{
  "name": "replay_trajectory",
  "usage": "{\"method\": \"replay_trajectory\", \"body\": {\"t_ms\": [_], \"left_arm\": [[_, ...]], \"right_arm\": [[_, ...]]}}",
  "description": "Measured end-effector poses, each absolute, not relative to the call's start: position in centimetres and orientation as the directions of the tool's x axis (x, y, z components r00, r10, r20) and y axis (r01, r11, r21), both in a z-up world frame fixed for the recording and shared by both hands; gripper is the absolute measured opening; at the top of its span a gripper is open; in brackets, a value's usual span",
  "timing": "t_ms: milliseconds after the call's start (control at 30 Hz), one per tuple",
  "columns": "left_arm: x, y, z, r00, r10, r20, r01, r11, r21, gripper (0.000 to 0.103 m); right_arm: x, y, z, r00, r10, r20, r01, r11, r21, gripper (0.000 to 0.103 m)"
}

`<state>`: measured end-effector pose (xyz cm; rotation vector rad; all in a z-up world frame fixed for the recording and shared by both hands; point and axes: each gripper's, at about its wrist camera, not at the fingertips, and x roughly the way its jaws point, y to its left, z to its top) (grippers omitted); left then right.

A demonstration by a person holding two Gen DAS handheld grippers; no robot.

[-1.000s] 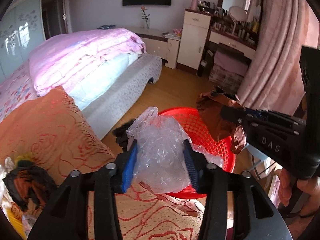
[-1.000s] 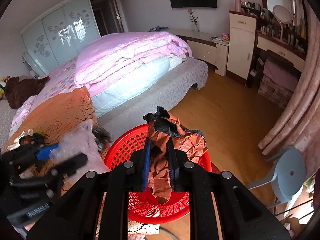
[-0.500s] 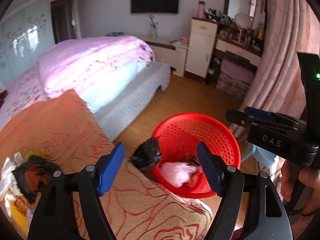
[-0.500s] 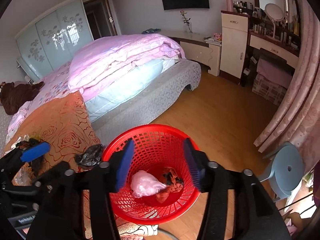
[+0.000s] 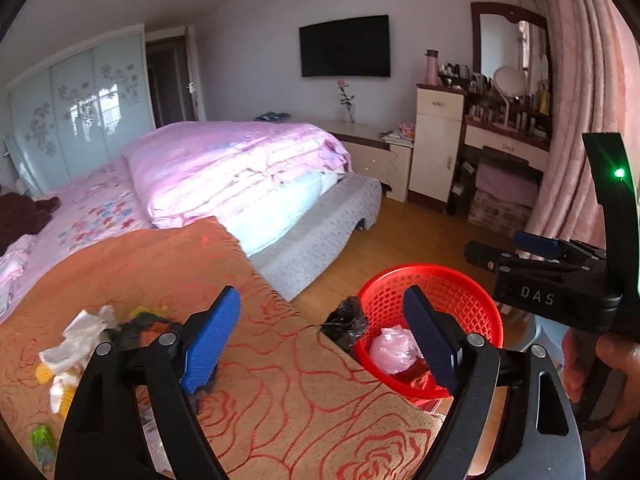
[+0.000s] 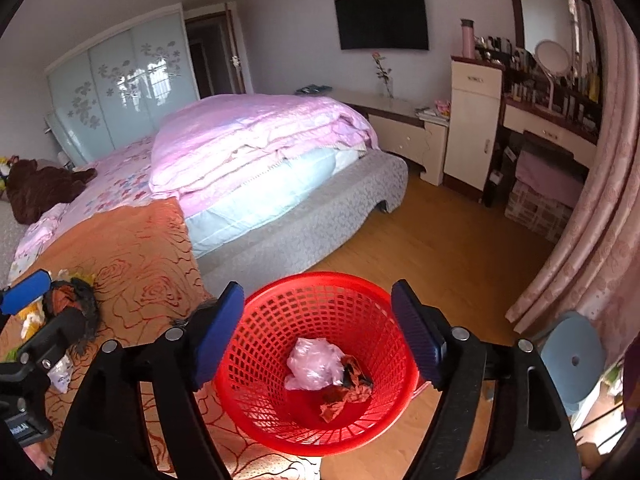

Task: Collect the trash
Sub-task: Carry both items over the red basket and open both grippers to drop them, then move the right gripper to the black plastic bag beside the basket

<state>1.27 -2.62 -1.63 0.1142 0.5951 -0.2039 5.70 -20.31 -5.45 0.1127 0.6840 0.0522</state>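
Orange rose-patterned blanket [image 5: 280, 400], red basket [image 6: 276, 360] on wood floor [image 6: 440, 248], both grippers' fingers wide, empty.

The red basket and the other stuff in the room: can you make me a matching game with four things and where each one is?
Things:
1. clear plastic bag
2. black crumpled bag
3. white tissue
4. brown teddy bear

Places:
A. on the orange blanket, in the pile of rubbish
B. on the far side of the bed, on the flowered sheet
C. inside the red basket
D. at the blanket's edge, just outside the basket

Pairs: 1-C, 2-D, 3-A, 4-B
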Motion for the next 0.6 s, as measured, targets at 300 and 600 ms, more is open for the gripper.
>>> {"method": "replay_trajectory", "body": {"t_ms": [300,600], "left_arm": [[0.1,0.3,-1.3,0.824,-0.063,-0.563,0.126,0.989,0.072,0.082],[-0.6,4.3,-1.2,0.813,0.031,-0.581,0.012,0.998,0.070,0.082]], "right_arm": [[4.7,-17.7,-4.0,0.789,0.125,-0.602,-0.069,0.991,0.114,0.085],[3.9,-14.0,-3.9,0.784,0.158,-0.601,-0.137,0.987,0.080,0.086]]}}
